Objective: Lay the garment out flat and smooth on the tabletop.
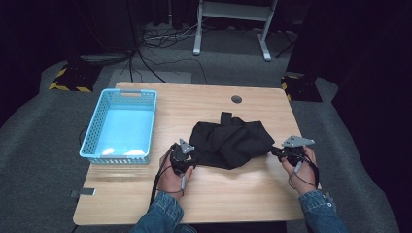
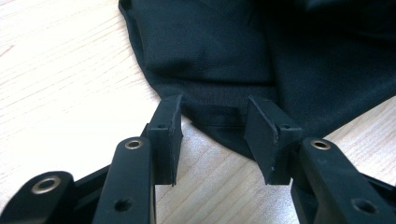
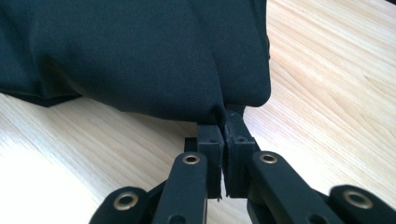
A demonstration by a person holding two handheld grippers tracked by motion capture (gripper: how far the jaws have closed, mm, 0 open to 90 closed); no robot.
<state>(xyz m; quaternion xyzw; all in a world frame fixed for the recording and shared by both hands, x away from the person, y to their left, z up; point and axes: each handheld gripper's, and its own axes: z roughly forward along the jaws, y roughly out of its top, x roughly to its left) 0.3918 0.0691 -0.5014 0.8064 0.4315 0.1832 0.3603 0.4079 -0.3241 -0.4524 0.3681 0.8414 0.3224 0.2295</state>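
A crumpled black garment (image 1: 231,141) lies in the middle of the wooden table (image 1: 233,194). My left gripper (image 1: 188,154) rests at its left hem, open, its pads straddling the cloth edge (image 2: 215,114) without pressing it. At the cloth's right corner my right gripper (image 1: 278,151) is shut on a pinch of the black fabric (image 3: 219,109), which bunches up where the pads (image 3: 211,140) meet. In the right gripper view the garment (image 3: 140,51) spreads away to the left. A hand holds each gripper from the near side.
A light blue perforated basket (image 1: 92,141) stands at the table's left side with pale items in its bottom. A round cable hole (image 1: 236,99) is near the far edge. Dark floor, cables and a white stand leg (image 1: 265,46) lie beyond the table.
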